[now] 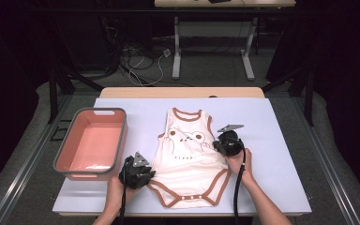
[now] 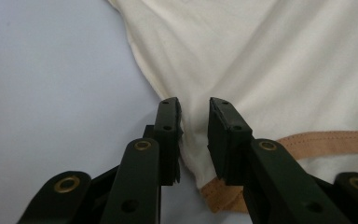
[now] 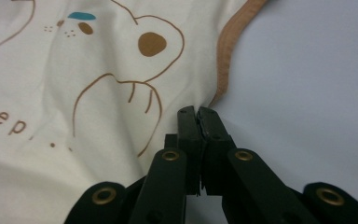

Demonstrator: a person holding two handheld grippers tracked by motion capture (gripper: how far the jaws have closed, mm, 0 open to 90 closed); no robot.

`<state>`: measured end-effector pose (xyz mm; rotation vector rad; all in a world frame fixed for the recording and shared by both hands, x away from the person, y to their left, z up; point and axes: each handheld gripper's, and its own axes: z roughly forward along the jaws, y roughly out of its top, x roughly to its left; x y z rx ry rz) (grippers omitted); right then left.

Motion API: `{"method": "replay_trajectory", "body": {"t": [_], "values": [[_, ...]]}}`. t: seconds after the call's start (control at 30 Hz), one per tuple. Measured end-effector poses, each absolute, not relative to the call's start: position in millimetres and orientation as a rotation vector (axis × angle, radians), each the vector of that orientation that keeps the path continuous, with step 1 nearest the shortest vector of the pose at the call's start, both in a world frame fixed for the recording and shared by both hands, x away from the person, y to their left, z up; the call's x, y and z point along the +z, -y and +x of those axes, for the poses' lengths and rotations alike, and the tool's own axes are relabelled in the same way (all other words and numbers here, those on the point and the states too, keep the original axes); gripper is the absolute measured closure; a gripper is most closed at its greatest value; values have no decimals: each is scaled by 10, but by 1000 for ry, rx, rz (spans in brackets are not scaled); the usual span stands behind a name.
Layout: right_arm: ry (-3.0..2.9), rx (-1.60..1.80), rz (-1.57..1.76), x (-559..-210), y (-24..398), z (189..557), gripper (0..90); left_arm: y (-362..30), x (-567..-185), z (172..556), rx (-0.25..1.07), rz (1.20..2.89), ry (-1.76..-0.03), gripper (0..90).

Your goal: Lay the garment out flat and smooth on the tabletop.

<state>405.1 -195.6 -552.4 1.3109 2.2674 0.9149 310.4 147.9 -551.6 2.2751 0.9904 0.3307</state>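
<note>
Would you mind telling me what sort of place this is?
Probably a lab or recording workspace: a table with a pale cover, dark curtains around it, and loose cables on the floor by another desk.

Pink bin blocks left; table right of bodysuit seemingly open

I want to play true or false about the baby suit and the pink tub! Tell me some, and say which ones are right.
1. The baby bodysuit lies flat on the table. True.
2. The pink tub has the bodysuit inside it. False: nothing shows inside the tub, and it stands left of the bodysuit.
3. The right gripper has its jaws pressed together at the bodysuit's side edge. True.
4. The left gripper is up by the neck hole. False: it is at the lower left edge, near the brown trim.
5. The bodysuit has a drawn animal on it. True.
</note>
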Motion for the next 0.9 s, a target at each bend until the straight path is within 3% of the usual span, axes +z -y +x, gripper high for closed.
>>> {"method": "replay_trajectory", "body": {"t": [0.23, 0.43, 0.9], "values": [[-2236, 716, 1115, -5456, 1842, 3987, 865, -1466, -5520, 3099, 334, 2270, -992, 765], [-2264, 874, 1224, -5415, 1985, 4028, 767, -1477, -5518, 3098, 335, 2274, -989, 760], [-2202, 996, 1374, -5507, 2075, 4148, 754, -1471, -5521, 3100, 335, 2270, -992, 757]]}}
